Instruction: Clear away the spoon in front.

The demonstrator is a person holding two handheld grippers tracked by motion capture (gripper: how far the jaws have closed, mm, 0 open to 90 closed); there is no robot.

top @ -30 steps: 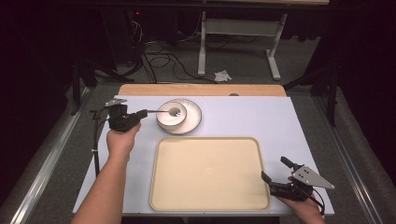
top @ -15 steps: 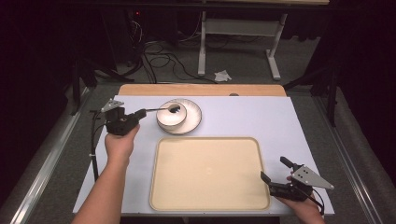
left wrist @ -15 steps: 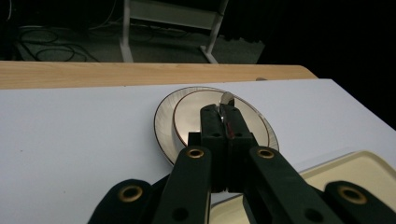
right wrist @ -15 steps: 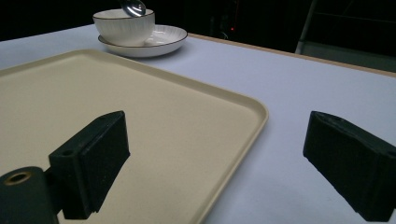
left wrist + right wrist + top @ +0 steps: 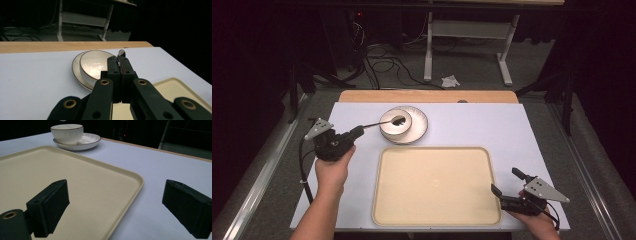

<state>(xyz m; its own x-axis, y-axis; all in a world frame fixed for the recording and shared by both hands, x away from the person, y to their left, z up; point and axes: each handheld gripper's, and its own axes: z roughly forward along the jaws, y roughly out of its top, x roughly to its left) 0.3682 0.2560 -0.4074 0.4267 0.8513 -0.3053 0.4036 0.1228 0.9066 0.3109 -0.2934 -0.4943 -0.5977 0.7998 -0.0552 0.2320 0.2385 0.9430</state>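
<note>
The left hand-held gripper [image 5: 354, 133] was clamped on the handle of a spoon [image 5: 384, 122], its jaws pressed together with only a thin strip of metal between them, and the spoon's head hung over the bowl [image 5: 395, 125] that sat on a plate [image 5: 418, 125] at the far left of the tabletop [image 5: 472, 120]. From the left gripper view the spoon [image 5: 121, 52] appeared edge-on just past the jaw tips, above the bowl's [image 5: 93, 66] right rim, so the hold looked narrow and far back on the handle. That was the likeliest weak point: a slim, smooth handle pinched at its end could pivot or slide in the jaws, and the head could drop against the bowl. A low or sideways move could also catch the rim and push the bowl across the plate, since it was merely resting there. Whether the spoon touched the bowl could not be told. The right hand-held gripper [image 5: 507, 197] rested spread wide and empty at the near right corner of the tray [image 5: 437, 185], too distant to steady anything.
</note>
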